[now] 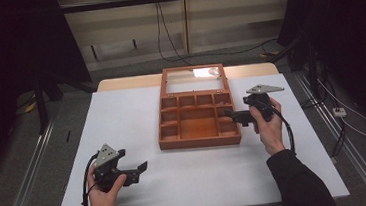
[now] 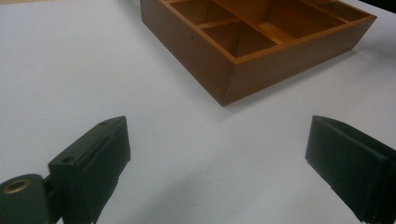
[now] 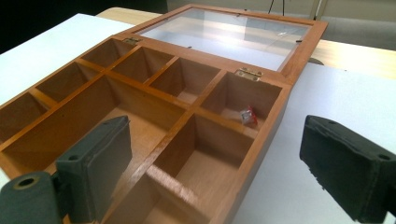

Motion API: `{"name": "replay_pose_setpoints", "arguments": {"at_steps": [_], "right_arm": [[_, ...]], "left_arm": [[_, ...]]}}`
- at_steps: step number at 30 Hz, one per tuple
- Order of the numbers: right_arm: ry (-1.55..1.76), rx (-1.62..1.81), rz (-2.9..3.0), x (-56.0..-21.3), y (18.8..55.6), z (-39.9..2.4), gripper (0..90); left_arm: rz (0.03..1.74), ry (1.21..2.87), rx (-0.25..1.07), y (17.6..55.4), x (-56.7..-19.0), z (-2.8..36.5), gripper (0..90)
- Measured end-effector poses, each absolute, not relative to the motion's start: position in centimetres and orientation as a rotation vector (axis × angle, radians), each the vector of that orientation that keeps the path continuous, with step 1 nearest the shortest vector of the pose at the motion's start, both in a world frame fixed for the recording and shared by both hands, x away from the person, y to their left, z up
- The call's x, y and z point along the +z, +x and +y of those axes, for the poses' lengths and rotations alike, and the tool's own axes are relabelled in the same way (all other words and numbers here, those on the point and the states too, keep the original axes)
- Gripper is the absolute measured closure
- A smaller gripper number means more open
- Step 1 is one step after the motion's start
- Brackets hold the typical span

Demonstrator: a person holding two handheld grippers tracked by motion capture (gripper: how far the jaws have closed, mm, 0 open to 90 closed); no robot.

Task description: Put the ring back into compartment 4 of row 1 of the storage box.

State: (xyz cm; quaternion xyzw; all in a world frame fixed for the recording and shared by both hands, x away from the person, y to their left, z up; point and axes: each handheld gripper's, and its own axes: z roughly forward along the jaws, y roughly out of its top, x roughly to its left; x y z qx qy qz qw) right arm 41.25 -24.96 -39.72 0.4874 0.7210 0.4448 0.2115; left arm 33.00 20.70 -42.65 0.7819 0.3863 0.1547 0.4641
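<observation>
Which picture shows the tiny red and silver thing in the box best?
The right gripper view: the small red and silver object lies close up in the wooden box's corner compartment by a hinge. The high view is too far to show it, and the left gripper view sees the box's other side.

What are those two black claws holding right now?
Nothing. The left gripper is open over bare table; the right gripper is open beside the wooden box.

The box (image 3: pixel 187 116) is reddish-brown wood, smooth with a soft sheen; its open lid (image 3: pixel 233 37), at twelve o'clock, holds a glossy clear pane; two small brass-coloured metal hinges (image 3: pixel 247 73) join them; the table (image 1: pixel 138 127) is matt white; both grippers' pads (image 3: pixel 348 172) look matt black.
</observation>
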Motion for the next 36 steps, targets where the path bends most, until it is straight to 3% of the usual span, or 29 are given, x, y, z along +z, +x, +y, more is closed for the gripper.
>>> {"name": "replay_pose_setpoints", "arguments": {"at_steps": [36], "right_arm": [[1.303,1.163,1.951,-41.3,32.9,-26.1,9.1]], "left_arm": [[0.947,1.917,0.388,32.8,-42.5,20.6,6.6]]}}
